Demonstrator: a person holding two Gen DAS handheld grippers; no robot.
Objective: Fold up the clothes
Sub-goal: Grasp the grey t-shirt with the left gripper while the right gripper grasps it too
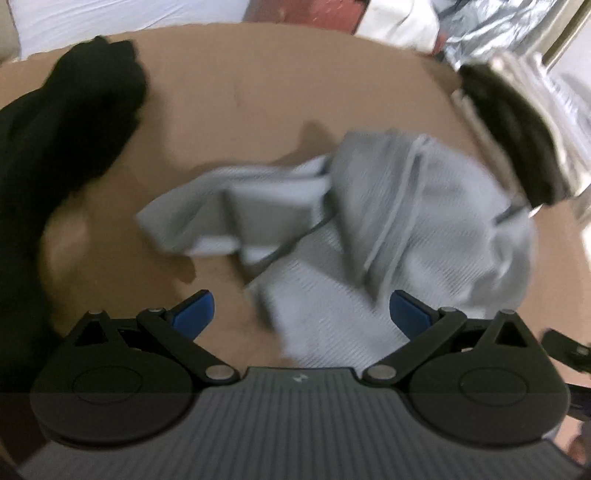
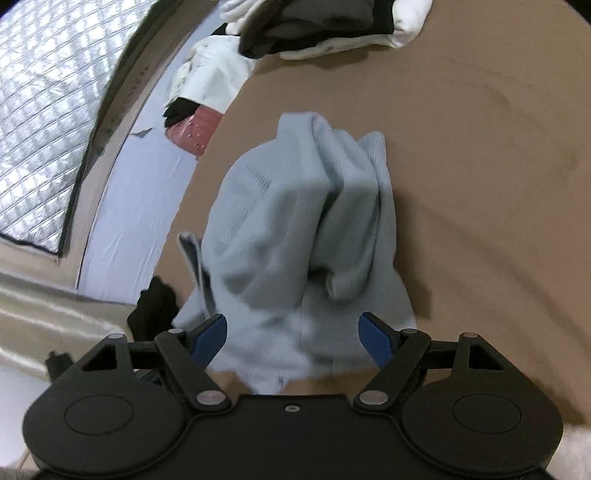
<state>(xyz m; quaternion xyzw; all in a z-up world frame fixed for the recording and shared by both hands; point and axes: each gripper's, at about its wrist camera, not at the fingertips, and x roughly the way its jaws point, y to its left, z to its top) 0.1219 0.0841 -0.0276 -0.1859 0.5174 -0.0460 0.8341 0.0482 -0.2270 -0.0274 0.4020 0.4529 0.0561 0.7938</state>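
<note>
While the grey garment [image 1: 354, 229] lies crumpled on the brown table [image 1: 258, 92], both grippers hover over it with nothing in their grip. In the left wrist view the left gripper [image 1: 301, 314] has its blue pads [image 1: 195, 312] spread wide, one over bare table and the other over the near edge of the cloth, which bunches toward the right and sends a flatter flap out to the left; a pale drawstring [image 1: 391, 218] runs down its folds. A black garment [image 1: 62, 140] is heaped at the table's left edge, well apart from the grey one, and a second dark piece [image 1: 513, 136] sits on a pale pile at the far right. In the right wrist view the right gripper [image 2: 293, 341] is likewise wide open, its pads [image 2: 212, 338] on either side of the near hem of the garment [image 2: 295, 229], which rises in a loose mound just ahead. A stack of white and dark clothes [image 2: 317, 29] rests at the far end of the table [image 2: 480, 166]. Both views are blurred.
</note>
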